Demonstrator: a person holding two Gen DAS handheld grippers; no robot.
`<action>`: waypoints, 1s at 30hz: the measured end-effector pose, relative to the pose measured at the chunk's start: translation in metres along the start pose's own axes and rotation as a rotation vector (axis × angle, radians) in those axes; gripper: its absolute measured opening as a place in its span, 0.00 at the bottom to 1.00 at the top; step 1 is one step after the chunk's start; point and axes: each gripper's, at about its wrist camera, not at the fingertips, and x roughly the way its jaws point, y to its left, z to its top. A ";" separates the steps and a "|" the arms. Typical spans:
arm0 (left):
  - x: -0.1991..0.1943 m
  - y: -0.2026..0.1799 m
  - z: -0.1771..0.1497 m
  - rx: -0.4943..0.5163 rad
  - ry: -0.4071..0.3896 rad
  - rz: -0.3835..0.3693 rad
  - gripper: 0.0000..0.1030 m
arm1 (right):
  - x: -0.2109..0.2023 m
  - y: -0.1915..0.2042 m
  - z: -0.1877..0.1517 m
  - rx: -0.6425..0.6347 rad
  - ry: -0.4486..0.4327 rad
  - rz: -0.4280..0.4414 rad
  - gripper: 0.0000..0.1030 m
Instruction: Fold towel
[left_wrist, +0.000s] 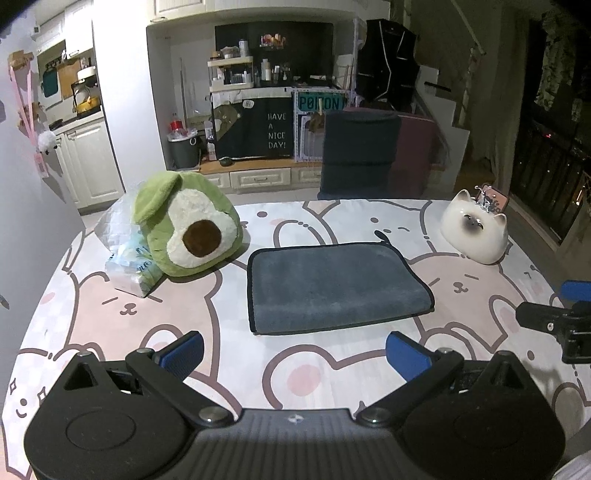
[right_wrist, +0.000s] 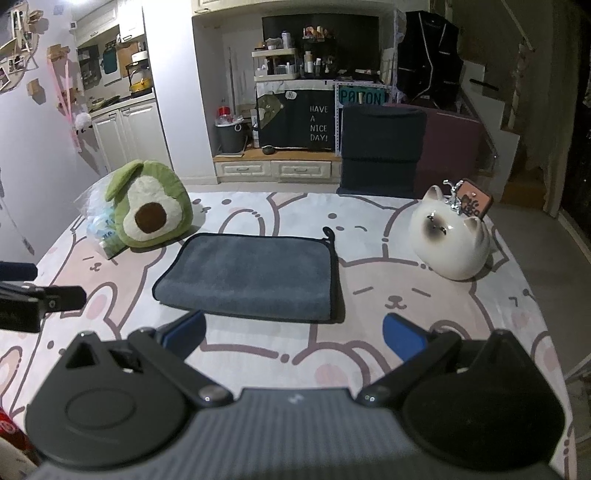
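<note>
The folded towel (left_wrist: 338, 286) lies flat, just beyond both grippers. Left gripper (left_wrist: 295, 352) and right gripper (right_wrist: 293, 336) gape wide, holding nothing.

Avocado plush (left_wrist: 186, 229) and cat figurine (left_wrist: 474, 230) on tablecloth (left_wrist: 332, 354).

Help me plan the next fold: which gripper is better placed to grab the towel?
Probably right. The right gripper sits open just short of the towel, by its near edge and right corner. The left gripper, also open, faces the near edge with a bit more cloth between. The difference is slight.
</note>
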 end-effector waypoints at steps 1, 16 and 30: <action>-0.003 0.000 -0.002 0.000 -0.004 0.001 1.00 | -0.003 0.001 -0.001 -0.001 -0.004 0.001 1.00; -0.055 -0.008 -0.025 0.042 -0.076 0.004 1.00 | -0.048 0.014 -0.025 -0.023 -0.055 0.009 1.00; -0.089 -0.010 -0.054 0.049 -0.123 0.005 1.00 | -0.089 0.012 -0.057 -0.011 -0.072 0.026 1.00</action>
